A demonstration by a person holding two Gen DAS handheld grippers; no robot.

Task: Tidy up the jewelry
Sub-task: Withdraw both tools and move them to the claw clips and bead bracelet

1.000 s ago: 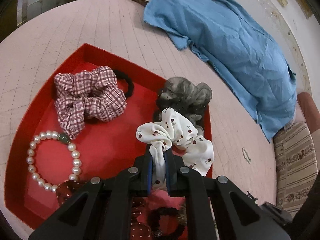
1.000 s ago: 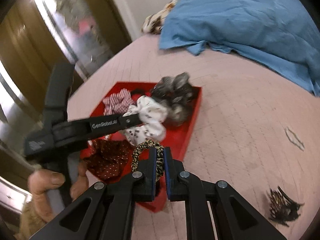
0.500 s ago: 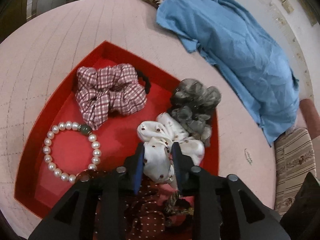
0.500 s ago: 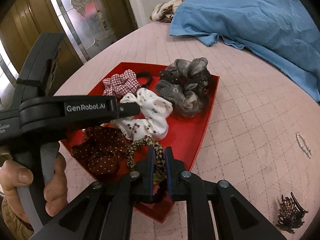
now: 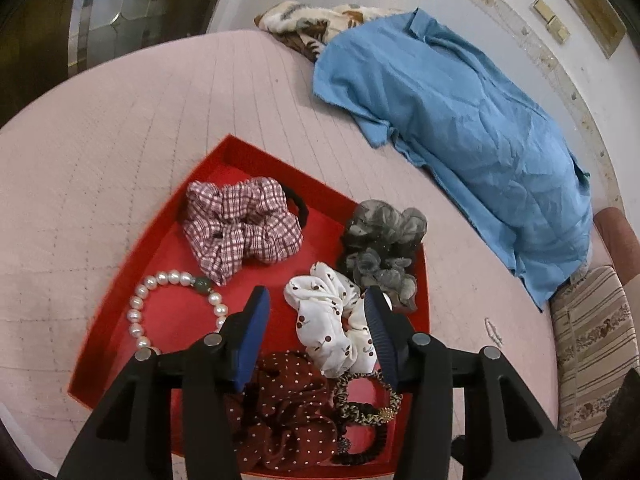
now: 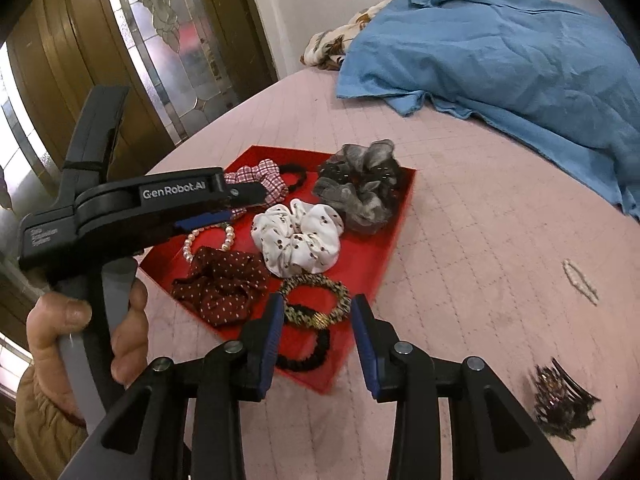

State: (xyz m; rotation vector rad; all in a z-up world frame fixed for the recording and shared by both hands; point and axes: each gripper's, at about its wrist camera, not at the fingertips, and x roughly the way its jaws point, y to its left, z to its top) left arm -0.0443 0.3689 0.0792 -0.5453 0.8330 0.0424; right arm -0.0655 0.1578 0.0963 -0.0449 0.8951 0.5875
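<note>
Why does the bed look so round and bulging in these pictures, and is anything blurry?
Left wrist view: the fisheye lens bows the pink bedspread and darkens the corners; the red tray is sharp. Right wrist view: same bulge; the hair claw at the edge looks smeared.

Left gripper (image 5: 316,328): black arms, blue ribbed pads, silver screws. Right gripper (image 6: 316,322): same build. "GenRobot.AI" in white on left gripper's side, grey handle. Tan sleeve cuff (image 6: 40,432).

Red tray (image 6: 394,216) on the pink bed holds plaid, grey, white cherry-print (image 6: 298,242) and maroon dotted scrunchies, a pearl bracelet (image 5: 170,308), leopard and black ties.
</note>
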